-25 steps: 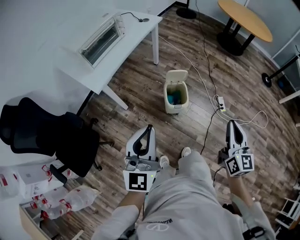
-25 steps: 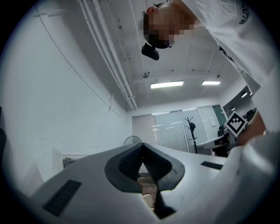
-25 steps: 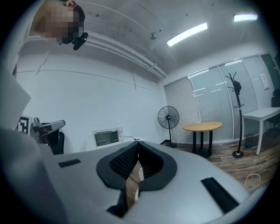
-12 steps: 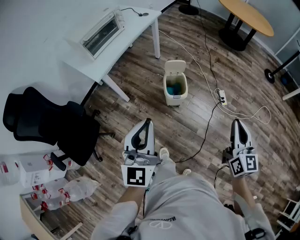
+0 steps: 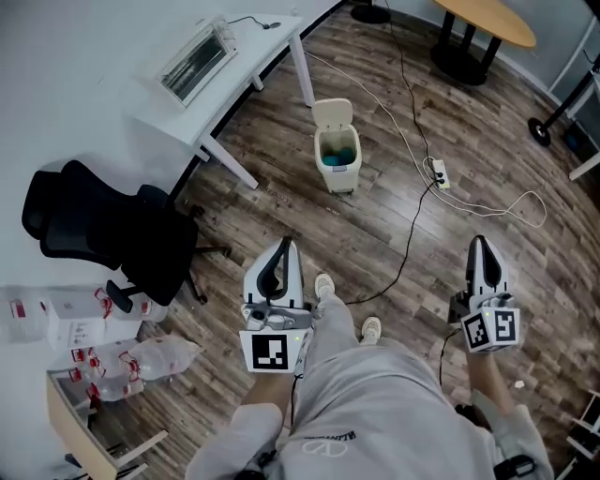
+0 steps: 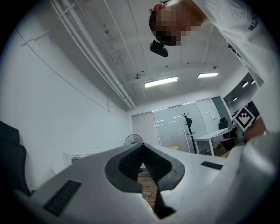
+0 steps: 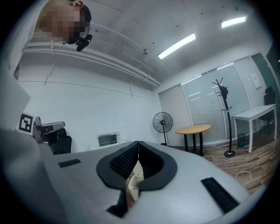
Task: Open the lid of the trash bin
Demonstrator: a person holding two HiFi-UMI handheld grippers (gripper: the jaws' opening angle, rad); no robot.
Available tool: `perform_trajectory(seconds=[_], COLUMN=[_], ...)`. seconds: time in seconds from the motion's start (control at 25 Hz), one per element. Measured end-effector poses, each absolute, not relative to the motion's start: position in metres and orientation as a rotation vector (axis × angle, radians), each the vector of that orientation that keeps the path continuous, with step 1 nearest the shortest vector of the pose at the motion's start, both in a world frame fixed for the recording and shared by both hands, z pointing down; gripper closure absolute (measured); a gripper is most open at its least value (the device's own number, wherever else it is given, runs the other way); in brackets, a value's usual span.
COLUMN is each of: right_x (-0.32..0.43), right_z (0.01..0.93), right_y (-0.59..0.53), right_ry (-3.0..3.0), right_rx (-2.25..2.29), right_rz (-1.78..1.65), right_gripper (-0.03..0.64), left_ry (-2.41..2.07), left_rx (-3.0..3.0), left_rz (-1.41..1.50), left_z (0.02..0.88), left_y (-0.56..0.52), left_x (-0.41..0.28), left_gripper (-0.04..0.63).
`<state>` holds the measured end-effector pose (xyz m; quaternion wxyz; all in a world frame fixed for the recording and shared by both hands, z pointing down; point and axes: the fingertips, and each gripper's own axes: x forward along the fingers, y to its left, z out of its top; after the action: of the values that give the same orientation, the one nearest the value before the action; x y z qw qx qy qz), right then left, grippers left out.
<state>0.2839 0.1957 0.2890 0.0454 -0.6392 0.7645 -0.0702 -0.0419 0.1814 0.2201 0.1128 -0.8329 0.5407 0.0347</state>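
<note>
On the wood-plank floor [image 5: 281, 202], near the white bench [image 5: 234, 80] leg, the small cream plastic trash bin [image 5: 337, 161] stands with its lid [image 5: 333, 113] up. Left gripper [image 5: 284, 246] and right gripper [image 5: 480, 242] are well apart from it. Both sets of fingers are closed, empty.

The bin [image 5: 337, 155] stands on the floor [image 5: 281, 211] at far centre, just right of the desk [image 5: 178, 117], which bears an oven [image 5: 197, 62]. A chair [image 5: 112, 239] is left and nearer; a table [image 5: 483, 19] far right.

round table [image 5: 489, 24] cut off, trash bin [image 5: 337, 174] contents unclear
</note>
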Motion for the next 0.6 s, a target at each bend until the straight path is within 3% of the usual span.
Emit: perform_trajectory(seconds=[0.6], right_x=[0.301], right_z=[0.323], right_y=[0.28], right_ry=[2.419], right_rx=[-1.862], right_rz=[-0.348], right_gripper=[0.6], left_ry=[1.644], left_rx=[-2.349], left_rz=[0.019], left_z=[0.216], left_y=[0.29], left_x=[-0.024], left_gripper=[0.595])
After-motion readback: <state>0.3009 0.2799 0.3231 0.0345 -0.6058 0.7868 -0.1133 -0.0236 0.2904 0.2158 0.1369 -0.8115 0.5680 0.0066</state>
